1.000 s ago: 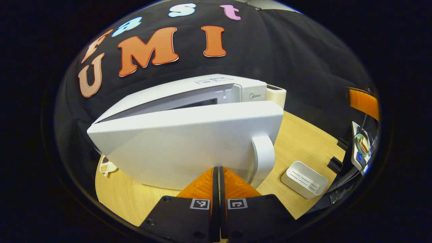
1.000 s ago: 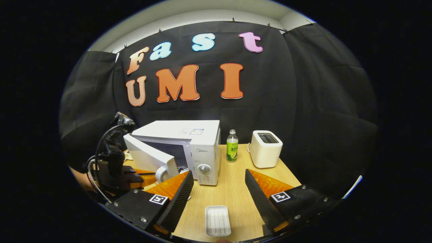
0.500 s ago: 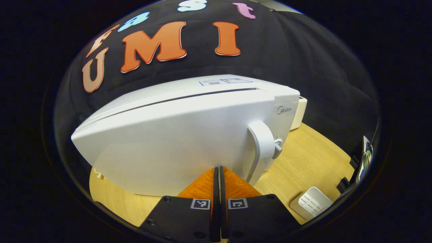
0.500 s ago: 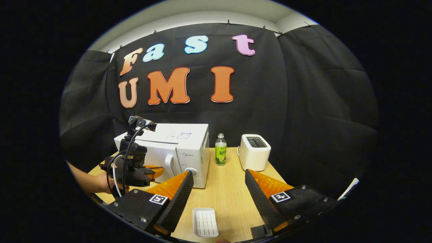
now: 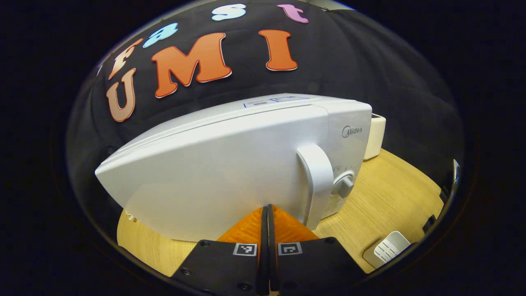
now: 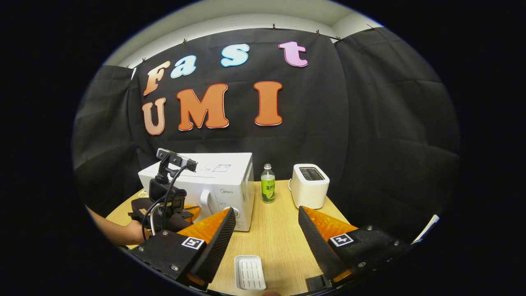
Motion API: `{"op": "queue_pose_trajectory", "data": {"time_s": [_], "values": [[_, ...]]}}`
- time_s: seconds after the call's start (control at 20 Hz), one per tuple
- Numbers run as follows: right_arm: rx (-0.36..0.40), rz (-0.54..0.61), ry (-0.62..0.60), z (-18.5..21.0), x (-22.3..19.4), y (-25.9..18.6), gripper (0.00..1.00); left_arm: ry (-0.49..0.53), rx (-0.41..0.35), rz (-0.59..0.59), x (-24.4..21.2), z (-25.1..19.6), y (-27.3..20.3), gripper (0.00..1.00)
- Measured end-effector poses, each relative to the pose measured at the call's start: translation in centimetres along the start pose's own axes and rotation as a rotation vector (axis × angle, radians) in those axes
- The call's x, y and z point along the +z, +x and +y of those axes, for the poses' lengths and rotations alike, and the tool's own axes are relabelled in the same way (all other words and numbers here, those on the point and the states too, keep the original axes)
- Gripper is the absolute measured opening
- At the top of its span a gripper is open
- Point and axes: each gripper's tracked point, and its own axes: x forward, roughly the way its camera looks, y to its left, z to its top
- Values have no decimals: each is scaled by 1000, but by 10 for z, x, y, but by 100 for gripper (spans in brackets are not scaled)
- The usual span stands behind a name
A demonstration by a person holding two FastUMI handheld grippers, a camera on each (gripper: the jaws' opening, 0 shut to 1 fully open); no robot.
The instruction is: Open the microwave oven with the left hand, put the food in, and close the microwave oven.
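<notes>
Left tongs (image 5: 266,213) pressed together against closed microwave (image 5: 230,164) door, right tongs (image 6: 265,230) spread wide above white tray (image 6: 250,272), bottle (image 6: 268,183), toaster (image 6: 310,185)

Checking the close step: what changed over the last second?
The microwave door swung from ajar to flush shut, pushed by the left gripper, whose fingers stayed together against it. The right gripper stayed open above the white tray; bottle and toaster kept their places.
</notes>
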Motion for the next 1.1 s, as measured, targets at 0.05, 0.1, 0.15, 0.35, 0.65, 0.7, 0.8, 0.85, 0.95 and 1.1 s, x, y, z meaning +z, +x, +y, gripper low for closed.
{"op": "queue_pose_trajectory", "data": {"time_s": [0.05, 0.1, 0.15, 0.35, 0.65, 0.7, 0.8, 0.85, 0.95, 1.1], "values": [[5, -2, -6, 0, 2, -1, 95, 11, 9, -8, 1, 0, 2, 5], [9, -5, -13, -1, 3, -1, 95, 19, 29, -6, 2, 3, -1, 5], [17, -8, -19, -1, 5, -1, 95, 29, 51, -21, 7, 6, -6, 5], [34, -36, -64, 1, 18, 3, 95, 16, 87, -152, 48, 20, -60, 5], [83, -135, -134, 21, 72, -17, 95, -10, 138, -296, 118, 74, -150, 5], [95, -147, -134, 27, 79, -17, 95, -17, 145, -312, 126, 83, -166, 5], [116, -162, -143, 31, 92, -3, 95, -23, 175, -355, 146, 103, -196, 5], [120, -170, -153, 35, 97, -2, 95, -31, 188, -380, 155, 111, -210, 5], [129, -189, -177, 42, 108, 0, 95, -52, 203, -417, 170, 124, -232, 6], [147, -210, -197, 55, 123, -1, 95, -88, 219, -453, 188, 146, -260, 9]]}}
